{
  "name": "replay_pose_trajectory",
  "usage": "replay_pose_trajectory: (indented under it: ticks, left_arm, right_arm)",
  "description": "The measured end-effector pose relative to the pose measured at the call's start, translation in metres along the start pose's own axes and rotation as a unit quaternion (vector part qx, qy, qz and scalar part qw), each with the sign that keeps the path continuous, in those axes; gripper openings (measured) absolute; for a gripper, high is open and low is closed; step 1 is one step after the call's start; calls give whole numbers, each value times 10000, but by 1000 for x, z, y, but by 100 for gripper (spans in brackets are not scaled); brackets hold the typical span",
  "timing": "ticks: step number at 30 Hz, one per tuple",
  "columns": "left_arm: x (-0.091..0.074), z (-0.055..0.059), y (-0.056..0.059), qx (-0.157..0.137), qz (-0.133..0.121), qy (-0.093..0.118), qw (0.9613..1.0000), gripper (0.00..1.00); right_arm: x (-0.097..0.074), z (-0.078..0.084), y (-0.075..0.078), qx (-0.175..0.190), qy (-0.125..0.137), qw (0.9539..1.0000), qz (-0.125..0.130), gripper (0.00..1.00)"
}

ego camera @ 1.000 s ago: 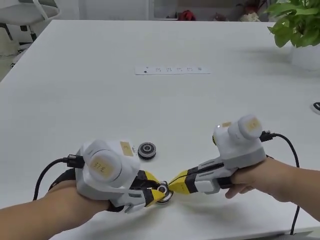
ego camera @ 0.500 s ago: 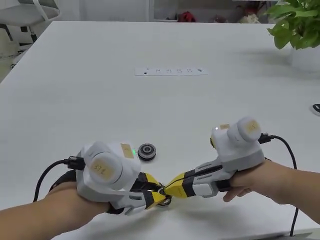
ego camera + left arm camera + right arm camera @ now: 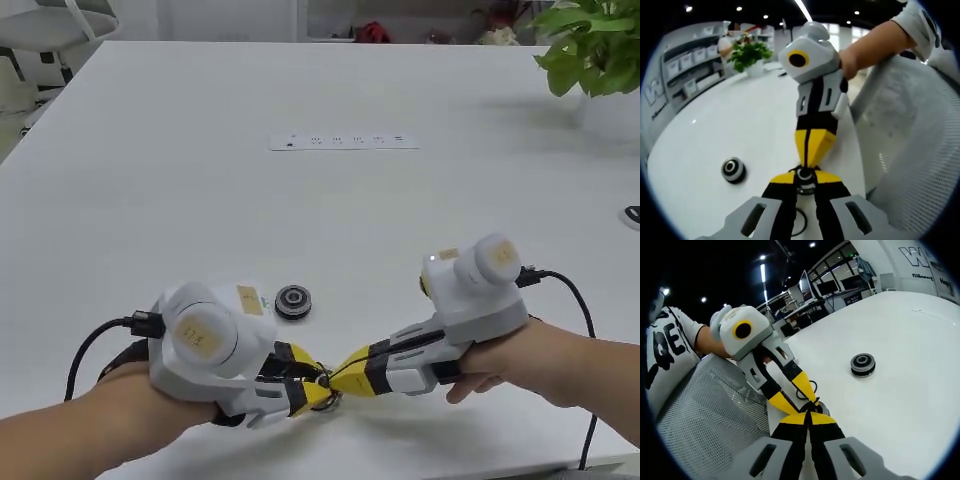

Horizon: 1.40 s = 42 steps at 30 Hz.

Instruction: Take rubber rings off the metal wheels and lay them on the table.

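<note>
A small metal wheel (image 3: 805,176) with a black rubber ring around it sits between the yellow tips of my left gripper (image 3: 806,176), which is shut on it just above the table. My right gripper (image 3: 808,416) meets it head-on, its tips pressed together at the wheel's rim on the ring. In the head view the left gripper (image 3: 318,388) and right gripper (image 3: 338,382) touch tip to tip near the table's front edge. A second ringed wheel (image 3: 293,300) lies flat on the table behind them, also seen as wheel (image 3: 862,364). A thin black loop (image 3: 806,220) lies under the left jaws.
A white power strip (image 3: 343,141) lies across the table's middle. A potted plant (image 3: 595,45) stands at the far right corner. A dark object (image 3: 632,213) pokes in at the right edge. A grey mesh chair (image 3: 920,150) stands beside the table.
Both grippers have drifted slightly down and toward the person, still tip to tip on the wheel. The wheel on the table has not moved.
</note>
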State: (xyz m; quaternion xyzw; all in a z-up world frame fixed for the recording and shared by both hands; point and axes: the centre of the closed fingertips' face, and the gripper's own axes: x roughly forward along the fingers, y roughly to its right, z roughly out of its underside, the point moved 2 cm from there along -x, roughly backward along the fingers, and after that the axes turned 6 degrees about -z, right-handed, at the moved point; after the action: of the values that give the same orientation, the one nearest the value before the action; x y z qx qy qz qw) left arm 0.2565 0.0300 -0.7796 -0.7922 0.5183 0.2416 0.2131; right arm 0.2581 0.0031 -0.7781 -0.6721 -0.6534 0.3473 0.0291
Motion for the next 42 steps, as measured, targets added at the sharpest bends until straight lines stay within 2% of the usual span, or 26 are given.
replay_pose_trajectory:
  ticks: [14, 20, 26, 42]
  left_arm:
    - [-5, -1, 2, 100, 156, -29, 9998, 16]
    - [-12, -8, 3, 113, 193, 79, 9997, 17]
    - [-20, -10, 4, 111, 197, 180, 9996, 20]
    - [-44, -17, -3, -118, 48, 456, 9989, 29]
  right_arm:
    - [-2, -1, 2, 69, 85, 9999, 23, 0]
    - [-3, -3, 1, 92, 142, 9999, 19, 0]
    - [-2, -3, 1, 121, 155, 9998, -3, 0]
    - [-1, -7, -3, 186, 230, 9995, -94, 0]
